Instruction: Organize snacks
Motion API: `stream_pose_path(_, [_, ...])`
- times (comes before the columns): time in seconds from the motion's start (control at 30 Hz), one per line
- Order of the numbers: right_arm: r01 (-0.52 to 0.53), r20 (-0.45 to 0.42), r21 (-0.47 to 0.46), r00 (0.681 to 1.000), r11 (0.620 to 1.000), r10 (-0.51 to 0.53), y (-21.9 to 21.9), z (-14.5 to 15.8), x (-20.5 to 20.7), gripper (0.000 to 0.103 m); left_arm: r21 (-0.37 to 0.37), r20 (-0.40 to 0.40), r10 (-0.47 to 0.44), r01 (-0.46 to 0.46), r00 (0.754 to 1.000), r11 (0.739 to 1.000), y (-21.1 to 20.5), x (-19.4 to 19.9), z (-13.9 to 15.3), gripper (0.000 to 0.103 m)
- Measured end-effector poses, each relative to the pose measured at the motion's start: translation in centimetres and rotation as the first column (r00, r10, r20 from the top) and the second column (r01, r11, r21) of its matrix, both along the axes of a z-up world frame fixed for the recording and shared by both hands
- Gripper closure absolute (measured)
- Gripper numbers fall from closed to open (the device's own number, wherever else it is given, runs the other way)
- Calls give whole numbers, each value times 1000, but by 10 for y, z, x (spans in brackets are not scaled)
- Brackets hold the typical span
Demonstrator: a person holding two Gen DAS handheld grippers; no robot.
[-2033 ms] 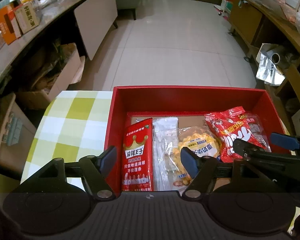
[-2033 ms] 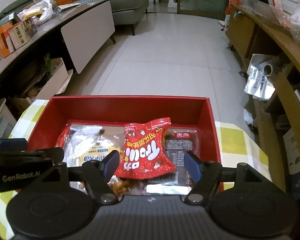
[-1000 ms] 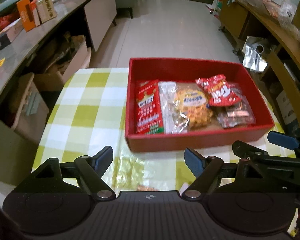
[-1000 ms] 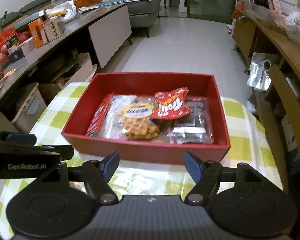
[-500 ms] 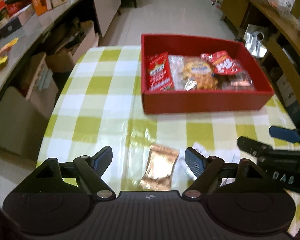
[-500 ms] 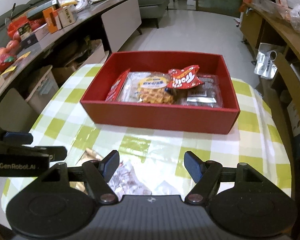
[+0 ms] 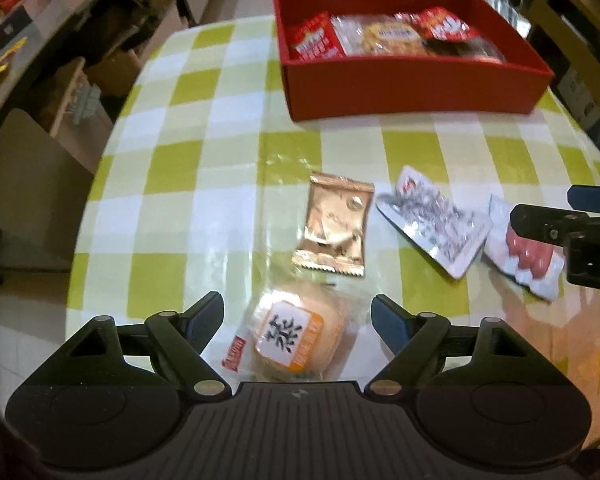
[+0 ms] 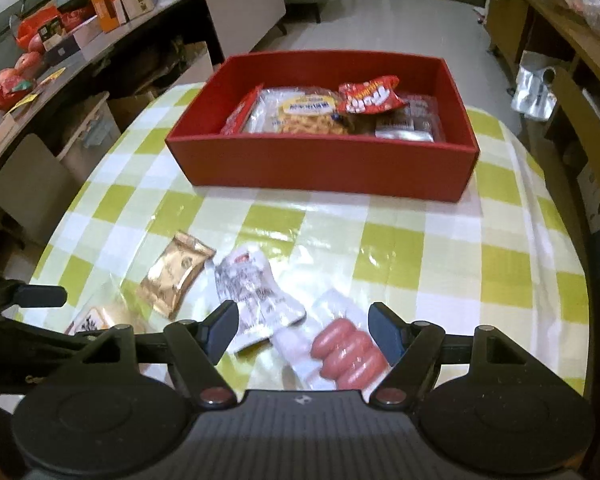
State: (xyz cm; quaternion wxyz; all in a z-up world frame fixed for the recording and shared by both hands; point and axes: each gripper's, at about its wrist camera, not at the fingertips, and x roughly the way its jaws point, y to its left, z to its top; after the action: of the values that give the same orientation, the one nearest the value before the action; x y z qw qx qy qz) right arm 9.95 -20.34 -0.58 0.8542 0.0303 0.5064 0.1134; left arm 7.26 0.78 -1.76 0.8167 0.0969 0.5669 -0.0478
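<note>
Pick-up step, judged: left gripper and right gripper, jaws spread and empty, poised over bun packet and sausage pack near the tabletop's near edge; next, clamp and carry to red box at far edge.

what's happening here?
A person holds two grippers over a checked table, sorting snacks into the red box, which already holds several packets. Four are left out: a bun, a gold sachet, a silver-printed packet and sausages. The left gripper is open around the bun; the right gripper is open over the sausages. Nothing is gripped.
</note>
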Motion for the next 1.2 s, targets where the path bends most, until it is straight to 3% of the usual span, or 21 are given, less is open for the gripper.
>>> stream_pose_path(0.33, [49, -35, 17, 998, 999, -48, -22, -7, -2, 23, 25, -93, 10, -8, 996, 1000, 6, 7, -32, 17])
stream_pose_path(0.47, [63, -59, 10, 996, 998, -62, -28, -14, 2, 23, 32, -122, 10, -7, 992, 999, 8, 8, -42, 26])
stream_pose_path(0.6, [26, -88, -10, 996, 1000, -27, -28, -21, 2, 23, 17, -130, -4, 7, 992, 1000, 6, 6, -42, 36])
stream_pose_path(0.83, [-94, -91, -15, 992, 995, 92, -18, -29, 13, 23, -2, -138, -36, 36, 990, 999, -2, 3, -41, 37])
stream_pose_path(1.0, [-116, -134, 13, 984, 993, 117, -14, -49, 32, 22, -22, -149, -39, 36, 988, 999, -7, 1, -40, 37])
stream_pose_path(1.07, [-121, -132, 21, 984, 992, 123, -15, -52, 31, 15, -28, -153, -38, 34, 988, 999, -7, 2, -40, 37])
stream_pose_path(1.2, [-139, -162, 28, 977, 990, 141, -17, -54, 17, 14, -39, -160, -41, 35, 986, 999, -6, 3, -40, 36])
